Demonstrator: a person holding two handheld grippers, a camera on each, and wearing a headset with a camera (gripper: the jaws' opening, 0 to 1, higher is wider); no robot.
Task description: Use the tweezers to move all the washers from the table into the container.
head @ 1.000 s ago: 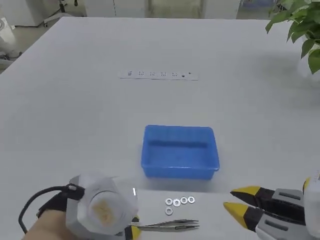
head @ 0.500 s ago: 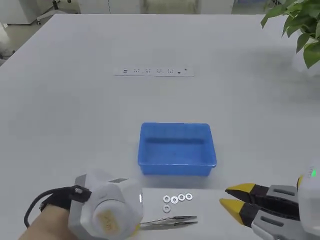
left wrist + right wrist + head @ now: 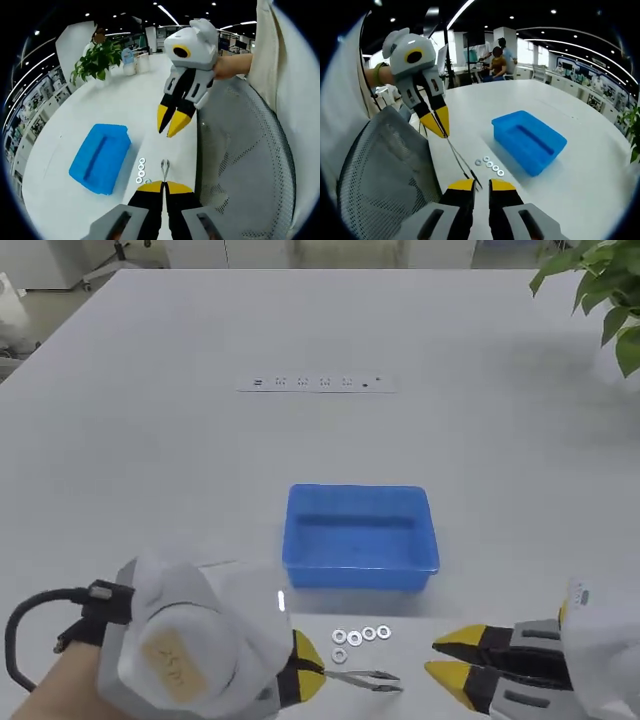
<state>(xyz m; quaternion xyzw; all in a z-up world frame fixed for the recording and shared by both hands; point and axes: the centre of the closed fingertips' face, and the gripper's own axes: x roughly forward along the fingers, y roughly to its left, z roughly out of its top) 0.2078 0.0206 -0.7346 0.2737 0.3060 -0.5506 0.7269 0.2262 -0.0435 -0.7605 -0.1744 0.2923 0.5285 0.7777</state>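
**Item 1:** slim silver metal tweezers.
- Holder: your left gripper, jaws clenched on the handle end.
- Long axis: straight out from those jaws, running toward your right gripper, with the tips free at the far end.
- Whether the tips touch the white surface cannot be told.

**Item 2:** small silver ring-shaped washers.
- Location: a short row on the surface, between the tweezers and the front wall of the blue rectangular plastic container. One washer sits slightly nearer you than the rest.
- Bearing: just beside the tweezer tips, on the container side. In the left gripper view they lie left of the tips.
- Status: none in the container that can be seen.

**Item 3:** right gripper.
- Jaws slightly parted, grasping nothing.
- It sits near the tweezer tips but apart from them.

**Assessment:** your left gripper is the working one. The tips likely need to swing sideways toward the container to meet the nearest washer, not reach further forward.
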